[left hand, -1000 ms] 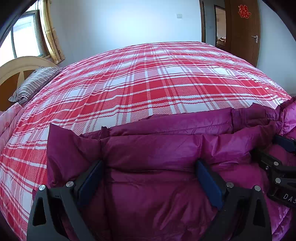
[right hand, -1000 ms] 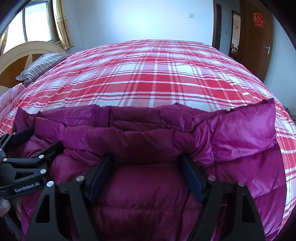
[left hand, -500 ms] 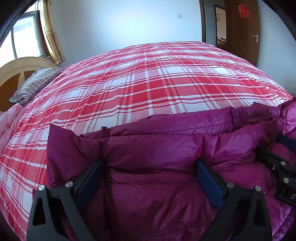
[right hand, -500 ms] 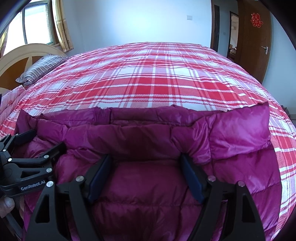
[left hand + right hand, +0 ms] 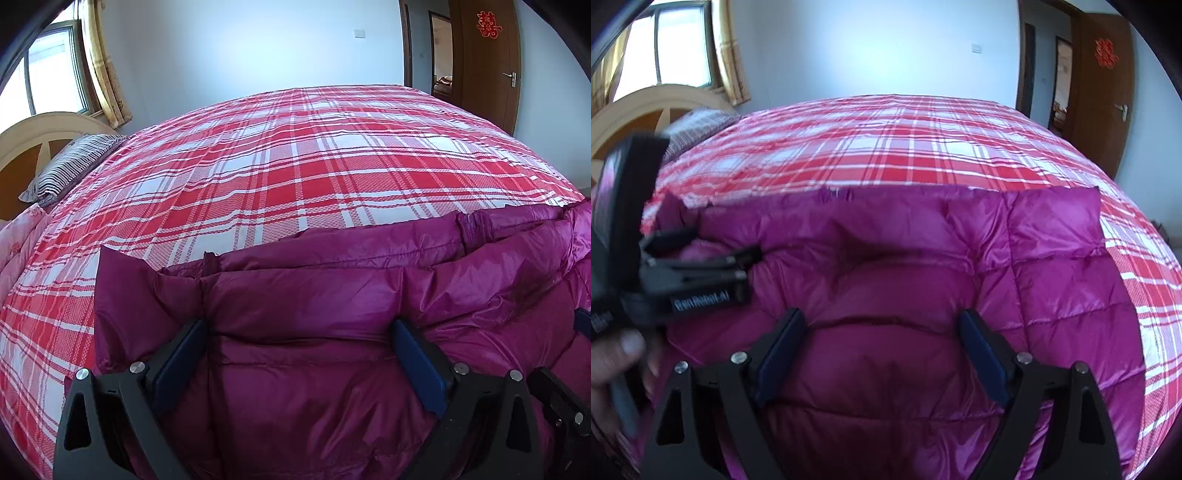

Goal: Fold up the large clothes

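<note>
A magenta quilted down jacket (image 5: 332, 295) lies folded on the near part of a red plaid bed. It also fills the lower half of the right wrist view (image 5: 923, 266). My left gripper (image 5: 299, 332) is open, its blue pads wide apart on either side of a puffy fold of the jacket. My right gripper (image 5: 882, 325) is open too, pads spread on the jacket's padding. The left gripper shows at the left of the right wrist view (image 5: 701, 273), held by a hand. Part of the right gripper shows at the lower right of the left wrist view (image 5: 561, 402).
The plaid bedspread (image 5: 314, 158) stretches away behind the jacket. A striped pillow (image 5: 70, 166) and a wooden headboard (image 5: 33, 133) are at the far left. A pink quilt (image 5: 18, 243) lies at the left edge. A brown door (image 5: 487, 62) stands at the back right.
The right gripper has lifted and pulled back, so the jacket looks flatter and the left gripper looms larger in its view. The left gripper has hardly moved. Both stay open.
</note>
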The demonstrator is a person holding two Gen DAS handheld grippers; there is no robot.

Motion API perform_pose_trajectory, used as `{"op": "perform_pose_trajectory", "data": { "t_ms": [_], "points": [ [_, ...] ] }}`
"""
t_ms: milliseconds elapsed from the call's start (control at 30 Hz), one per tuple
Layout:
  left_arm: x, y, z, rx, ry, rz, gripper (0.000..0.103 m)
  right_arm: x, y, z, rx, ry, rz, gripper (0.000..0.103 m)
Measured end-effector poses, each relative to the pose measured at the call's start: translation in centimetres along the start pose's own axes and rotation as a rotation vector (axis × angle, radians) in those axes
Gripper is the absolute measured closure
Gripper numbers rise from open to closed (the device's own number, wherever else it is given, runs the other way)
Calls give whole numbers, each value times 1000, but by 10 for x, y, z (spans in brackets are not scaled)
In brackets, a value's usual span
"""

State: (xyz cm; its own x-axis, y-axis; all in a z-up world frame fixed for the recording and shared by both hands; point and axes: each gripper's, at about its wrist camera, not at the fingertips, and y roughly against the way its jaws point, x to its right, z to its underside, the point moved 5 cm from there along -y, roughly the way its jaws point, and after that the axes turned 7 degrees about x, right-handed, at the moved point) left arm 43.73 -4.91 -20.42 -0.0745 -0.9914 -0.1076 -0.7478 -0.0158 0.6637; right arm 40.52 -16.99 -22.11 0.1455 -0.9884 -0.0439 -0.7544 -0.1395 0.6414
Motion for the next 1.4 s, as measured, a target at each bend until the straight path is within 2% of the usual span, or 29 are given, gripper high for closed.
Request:
{"op": "perform_pose_trajectory", "data": {
  "t_ms": [133, 200, 267, 400, 500, 633, 800, 900, 1000, 1033, 1067, 1133, 1167, 1233, 1400],
  "points": [
    [-2, 3, -1, -6, 5, -2, 3, 0, -8, 1, -30, 0, 11, 13],
    [-9, 13, -1, -9, 37, 7, 3, 1, -11, 2, -33, 6, 17, 12],
    [-19, 31, 1, -10, 79, 44, 3, 1, -12, 4, -36, 6, 17, 12],
    [-49, 91, 8, 52, 89, 86, 3, 1, -17, 5, -46, 9, 15, 10],
    [-85, 126, 29, 71, 108, 84, 3, 1, -18, 5, -48, 8, 13, 10],
    [-128, 142, 70, 39, 204, 78, 3, 0, -17, 5, -45, 10, 15, 10],
    [-132, 136, 110, -10, 292, 213, 3, 0, -18, 5, -41, 10, 17, 10],
    [-126, 123, 117, -30, 358, 285, 3, -1, -17, 6, -39, 9, 16, 10],
    [-117, 116, 112, -4, 382, 346, 4, -1, -17, 6, -38, 9, 16, 10],
    [-114, 114, 110, 2, 378, 360, 10, -1, -17, 6, -40, 13, 14, 10],
    [-110, 112, 109, 5, 378, 397, 29, -1, -17, 6, -40, 12, 13, 10],
    [-107, 108, 110, -3, 375, 405, 45, -1, -17, 6, -39, 11, 12, 10],
    [-106, 109, 109, 8, 372, 414, 65, -1, -16, 6, -38, 11, 12, 10],
    [-103, 113, 108, 21, 376, 453, 72, -1, -16, 6, -34, 8, 10, 10],
    [-107, 118, 110, 27, 376, 457, 76, 0, -6, 3, -39, -1, 5, 11]
  ]
}}
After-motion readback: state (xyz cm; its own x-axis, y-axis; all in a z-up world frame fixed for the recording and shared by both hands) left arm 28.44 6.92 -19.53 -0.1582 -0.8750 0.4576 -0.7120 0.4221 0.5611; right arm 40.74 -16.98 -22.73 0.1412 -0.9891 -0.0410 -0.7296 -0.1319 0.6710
